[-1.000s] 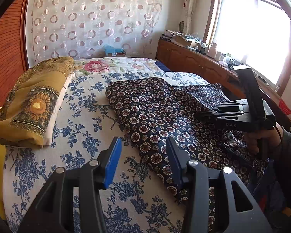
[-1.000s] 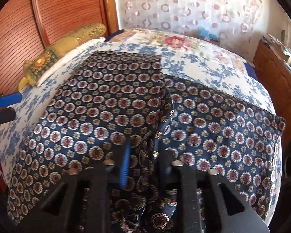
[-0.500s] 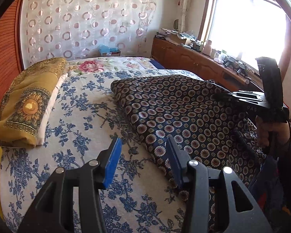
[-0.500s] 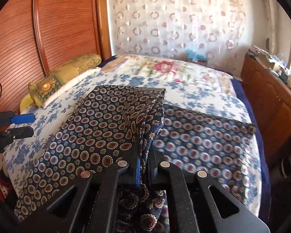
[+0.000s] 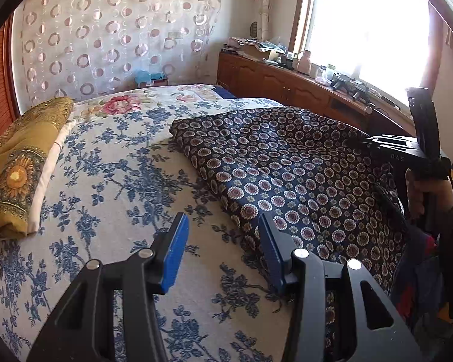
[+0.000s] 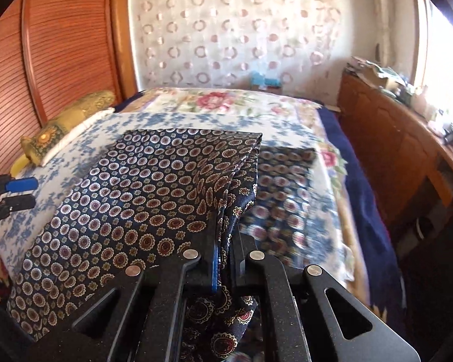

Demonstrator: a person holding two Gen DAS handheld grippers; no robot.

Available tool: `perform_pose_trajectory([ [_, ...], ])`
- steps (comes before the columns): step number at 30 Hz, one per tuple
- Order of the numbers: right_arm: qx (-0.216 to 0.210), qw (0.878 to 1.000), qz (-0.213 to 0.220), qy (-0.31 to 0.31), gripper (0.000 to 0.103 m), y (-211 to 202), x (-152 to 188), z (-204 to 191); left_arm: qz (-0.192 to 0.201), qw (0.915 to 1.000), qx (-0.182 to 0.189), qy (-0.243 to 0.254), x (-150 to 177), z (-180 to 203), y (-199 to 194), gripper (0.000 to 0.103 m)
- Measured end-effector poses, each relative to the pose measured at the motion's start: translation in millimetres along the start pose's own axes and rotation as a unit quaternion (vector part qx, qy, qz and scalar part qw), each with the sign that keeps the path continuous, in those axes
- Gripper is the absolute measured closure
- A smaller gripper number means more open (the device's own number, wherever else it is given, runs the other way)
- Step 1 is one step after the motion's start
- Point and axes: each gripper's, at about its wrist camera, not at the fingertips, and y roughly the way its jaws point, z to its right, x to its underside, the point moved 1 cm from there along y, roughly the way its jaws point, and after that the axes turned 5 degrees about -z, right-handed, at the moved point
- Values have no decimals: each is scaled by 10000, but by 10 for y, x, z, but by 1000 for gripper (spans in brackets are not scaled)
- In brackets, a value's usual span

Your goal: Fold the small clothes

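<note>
A dark navy garment with a round medallion print lies on the bed; it also shows in the right wrist view. My right gripper is shut on a bunched edge of it and holds that edge lifted, so the cloth drapes down to the bed. The right gripper shows at the far right of the left wrist view. My left gripper is open and empty, hovering over the bedsheet just left of the garment's near edge. It appears at the left edge of the right wrist view.
The bed has a white sheet with blue flowers. A gold patterned pillow lies at the left side. A wooden cabinet with clutter runs under the window on the right. A wooden slatted wall stands behind the pillow.
My right gripper closed on the garment's edge and lifted it up and back, pulling the cloth over. The left gripper stayed open and moved little.
</note>
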Motion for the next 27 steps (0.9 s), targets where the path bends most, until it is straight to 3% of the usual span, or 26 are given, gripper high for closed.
perform_pose_trajectory([
  [12,290,9994,-72,161,101,-75,142,163,-10,9999,96,96,-25,142,90,57],
  [16,688,9975,-62,142,76,-164,173,97,-33,9998,135,105,-20,173,122,57],
  [19,602,9981,-47,72,67,-266,217,35,-73,9998,159,126,-2,196,147,57],
  [22,540,9985,-95,20,59,-342,295,-89,-90,9997,172,136,18,218,156,57],
  [27,443,9971,-504,-363,58,-315,546,-392,-99,9996,194,161,36,246,146,57],
])
